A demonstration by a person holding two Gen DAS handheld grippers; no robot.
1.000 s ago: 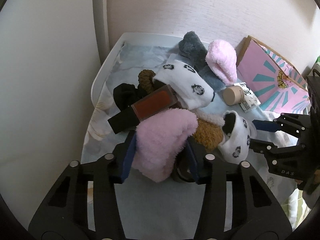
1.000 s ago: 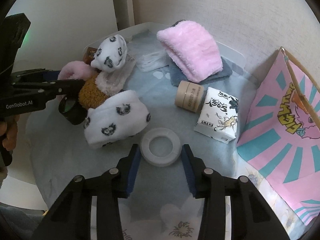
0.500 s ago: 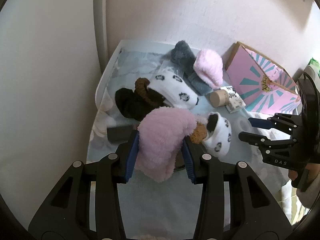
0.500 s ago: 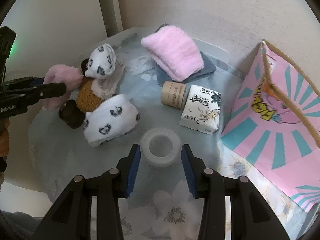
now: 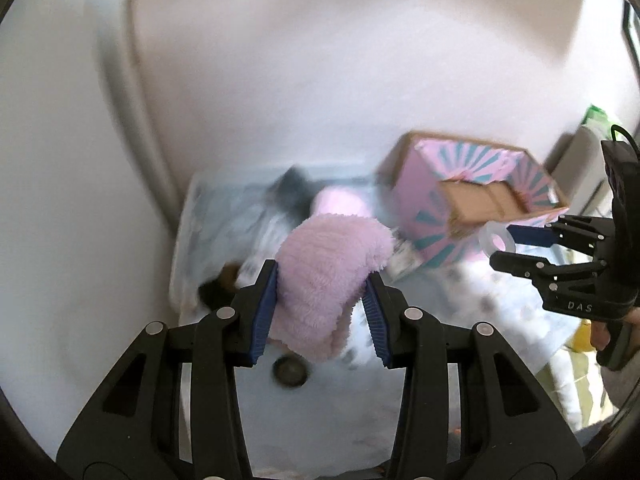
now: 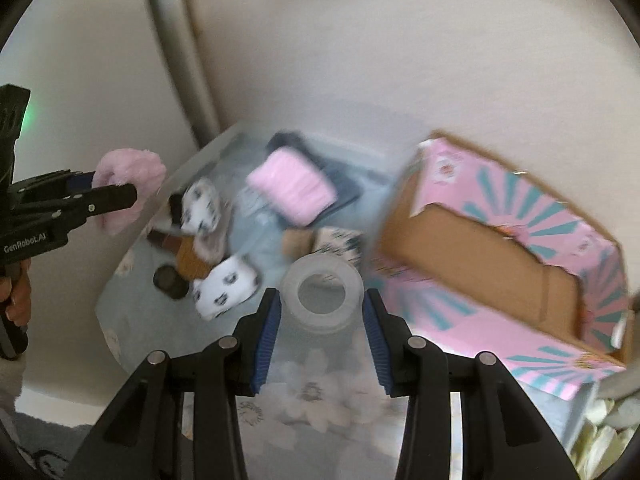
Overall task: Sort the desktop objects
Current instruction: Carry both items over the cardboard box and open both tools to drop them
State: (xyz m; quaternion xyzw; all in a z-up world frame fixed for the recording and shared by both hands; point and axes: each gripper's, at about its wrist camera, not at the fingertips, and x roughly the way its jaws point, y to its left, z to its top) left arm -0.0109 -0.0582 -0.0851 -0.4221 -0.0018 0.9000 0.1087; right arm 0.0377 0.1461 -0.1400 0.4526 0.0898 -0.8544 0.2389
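My left gripper [image 5: 322, 304] is shut on a fluffy pink sock [image 5: 328, 268] and holds it well above the table. From the right wrist view the same sock [image 6: 128, 184] hangs at the far left in that gripper [image 6: 116, 190]. My right gripper [image 6: 322, 312] is shut on a clear roll of tape [image 6: 322, 294], also lifted off the table; in the left wrist view the tape [image 5: 498, 238] shows at the right in the right gripper [image 5: 500, 246]. An open pink and teal cardboard box [image 6: 500, 264] stands at the right, seen again as the box [image 5: 476, 200].
On the floral cloth [image 6: 312, 392] lie white patterned socks [image 6: 224, 284], a brown sock [image 6: 192, 260], a folded pink sock [image 6: 292, 188] on grey cloth, a dark round lid [image 6: 170, 280], a small jar and a printed packet. Walls close in behind and left.
Both grippers have risen high off the table, the left with the pink sock, the right with the tape roll. The views are blurred, and the box's open top has come into sight.
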